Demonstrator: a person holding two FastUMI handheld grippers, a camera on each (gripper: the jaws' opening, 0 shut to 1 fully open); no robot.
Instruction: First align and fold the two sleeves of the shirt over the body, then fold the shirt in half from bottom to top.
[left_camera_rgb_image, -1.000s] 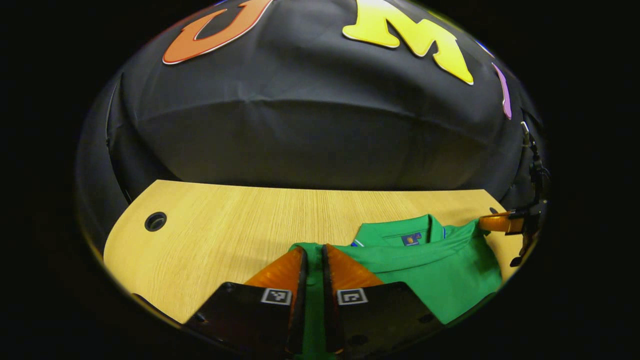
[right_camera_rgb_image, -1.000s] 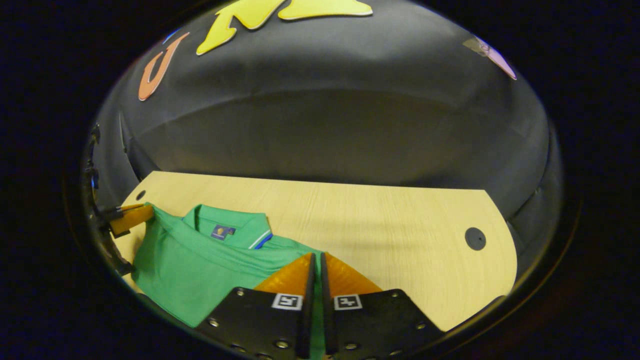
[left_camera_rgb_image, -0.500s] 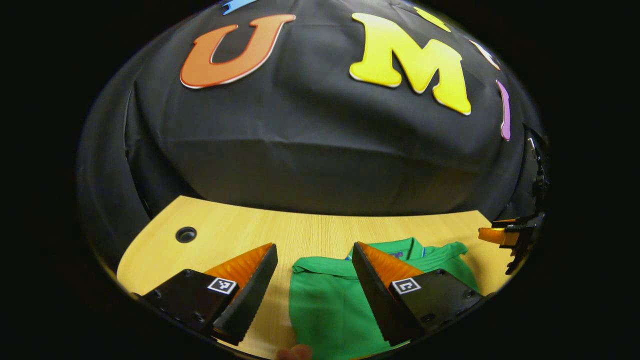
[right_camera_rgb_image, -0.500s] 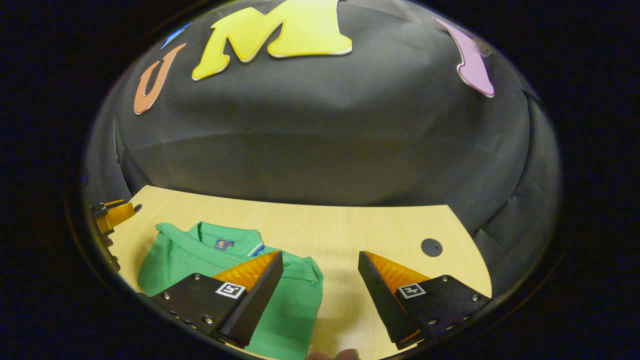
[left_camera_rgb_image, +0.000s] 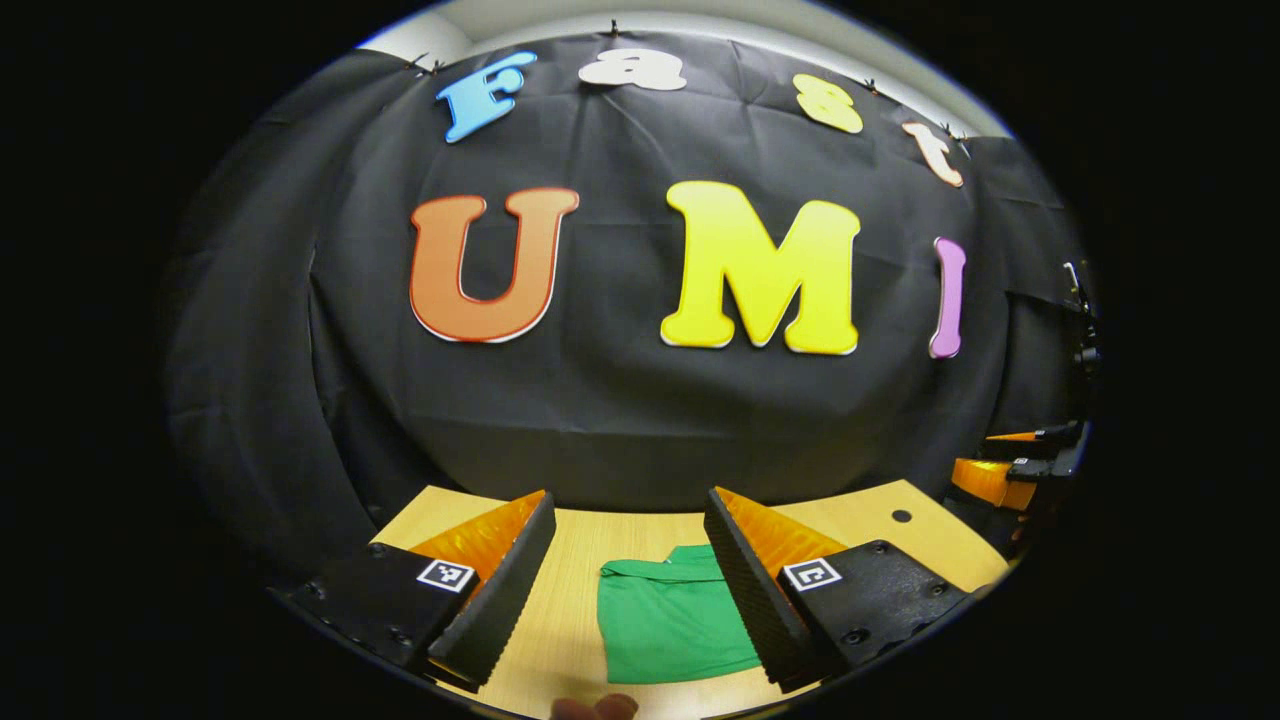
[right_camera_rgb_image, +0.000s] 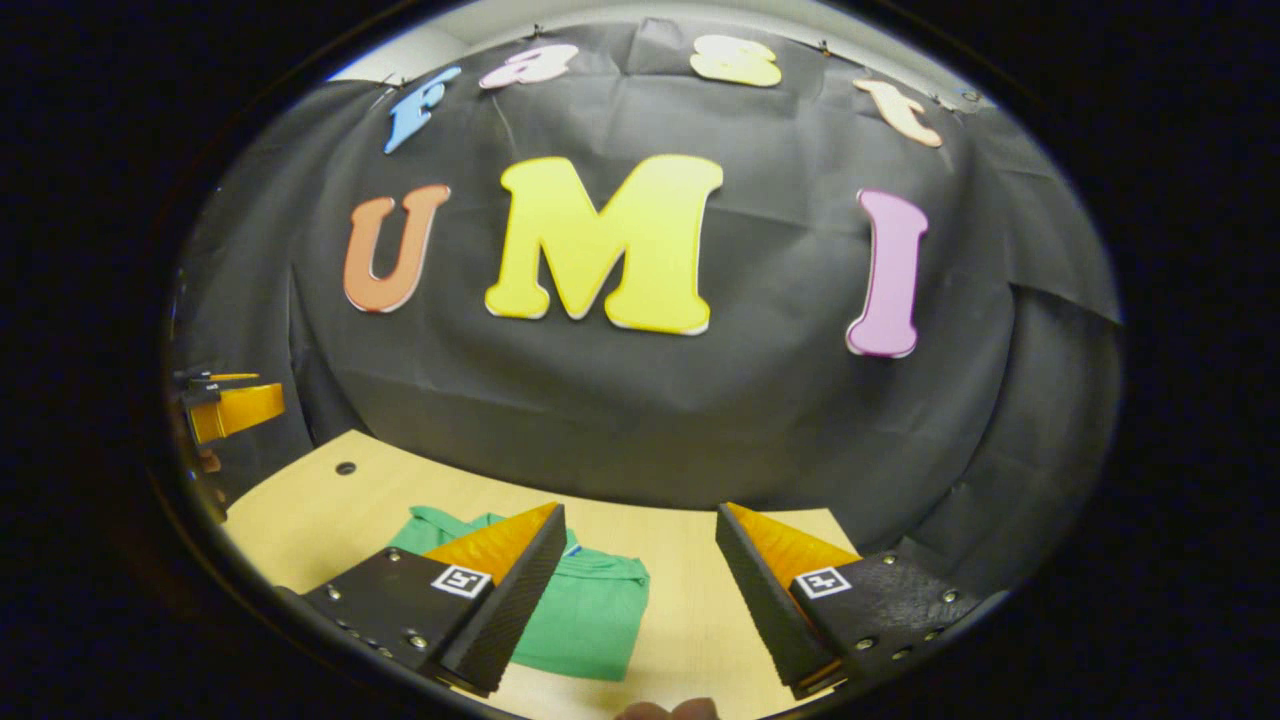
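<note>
While both tools gape, folded shirt (left_camera_rgb_image: 670, 625) lies below them.

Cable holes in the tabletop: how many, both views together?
2. One hole sits right of the green shirt in the left gripper view; another hole sits left of the shirt in the right gripper view. The grippers may hide others.

A black cloth wall (left_camera_rgb_image: 620, 400) closed off the back of the booth, creased and hanging in soft folds, pinned along its top edge. Above it at 12 o'clock ran a pale strip (left_camera_rgb_image: 700, 22), perhaps a ceiling or plain wall. Below stood a light wood-grain surface (right_camera_rgb_image: 300, 510) with rounded corners and a small dark round hole (right_camera_rgb_image: 345, 468) near its 9 o'clock end.
</note>
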